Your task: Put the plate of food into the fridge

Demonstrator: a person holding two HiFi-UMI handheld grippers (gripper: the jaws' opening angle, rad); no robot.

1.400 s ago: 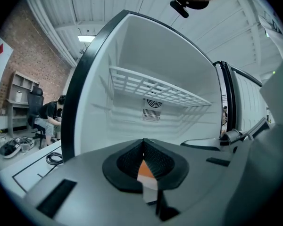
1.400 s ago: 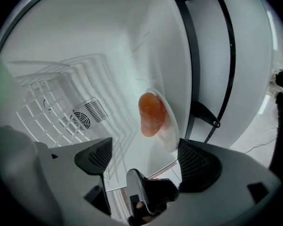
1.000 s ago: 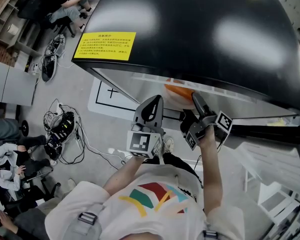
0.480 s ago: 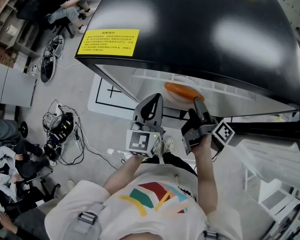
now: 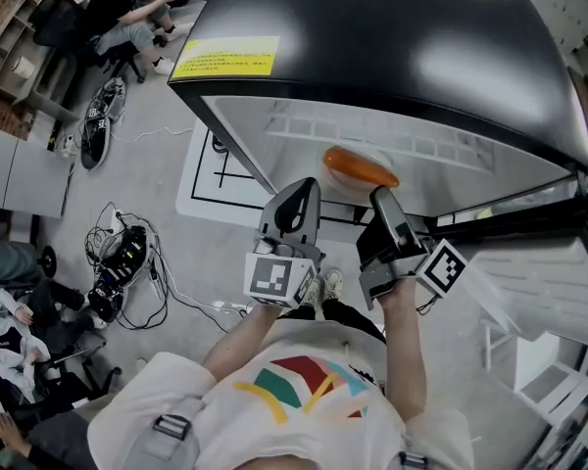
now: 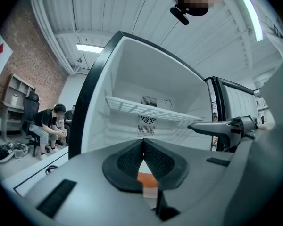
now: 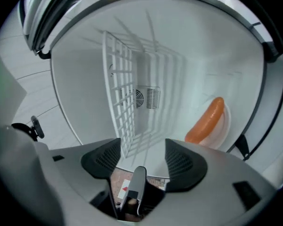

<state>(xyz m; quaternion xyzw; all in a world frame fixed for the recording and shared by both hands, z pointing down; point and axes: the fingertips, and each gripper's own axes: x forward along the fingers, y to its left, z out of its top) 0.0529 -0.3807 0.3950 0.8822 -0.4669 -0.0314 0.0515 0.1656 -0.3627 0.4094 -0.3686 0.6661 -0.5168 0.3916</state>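
Fridge (image 5: 392,37) open, plate (image 7: 225,126) inside, cables (image 5: 118,248) on floor (image 5: 147,179)

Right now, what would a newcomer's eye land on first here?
The orange food on its white plate, sitting inside the open fridge under the white wire shelf. Next, the yellow label on the fridge's black top. Then the right tool near the plate, its jaws closing with nothing between them.

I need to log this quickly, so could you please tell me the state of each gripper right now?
Left gripper: shut, holding nothing.
Right gripper: jaws apart and closing, nothing between them; the plate sits in the fridge.
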